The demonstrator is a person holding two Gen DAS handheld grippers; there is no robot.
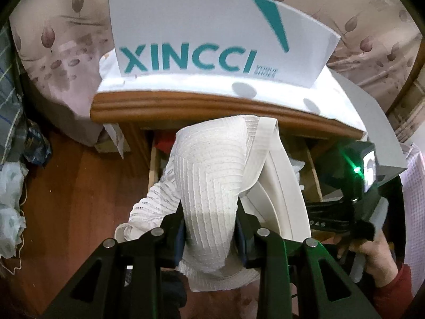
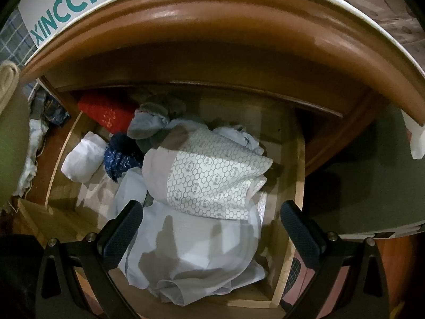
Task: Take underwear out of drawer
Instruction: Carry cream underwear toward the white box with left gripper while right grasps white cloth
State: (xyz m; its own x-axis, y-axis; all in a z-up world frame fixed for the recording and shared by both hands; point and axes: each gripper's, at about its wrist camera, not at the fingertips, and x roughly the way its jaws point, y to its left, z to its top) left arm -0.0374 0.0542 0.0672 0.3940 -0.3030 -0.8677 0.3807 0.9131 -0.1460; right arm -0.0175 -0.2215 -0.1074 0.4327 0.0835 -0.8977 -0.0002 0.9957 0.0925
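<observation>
My left gripper (image 1: pixel 209 236) is shut on white ribbed underwear (image 1: pixel 209 175), which hangs bunched between its pads in front of the nightstand. In the left wrist view the open drawer (image 1: pixel 154 164) shows only at its edges, behind the cloth. My right gripper (image 2: pixel 209 228) stands open above the open drawer (image 2: pixel 297 159), its fingers (image 2: pixel 124 228) on either side of a pale grey garment (image 2: pixel 196 252). White underwear with a hexagon print (image 2: pixel 212 175) lies on top of the pile. Rolled red (image 2: pixel 106 111), grey (image 2: pixel 151 125), navy (image 2: pixel 119 154) and white (image 2: pixel 82 156) items fill the back left.
A white XINCCI shoe box (image 1: pixel 202 34) sits on the wooden nightstand top (image 1: pixel 186 106). A floral bedspread (image 1: pixel 58 61) lies to the left, with wooden floor (image 1: pixel 74 186) and plastic bags (image 1: pixel 10 207) below. The other gripper and a person's hand (image 1: pixel 372 244) are at the right.
</observation>
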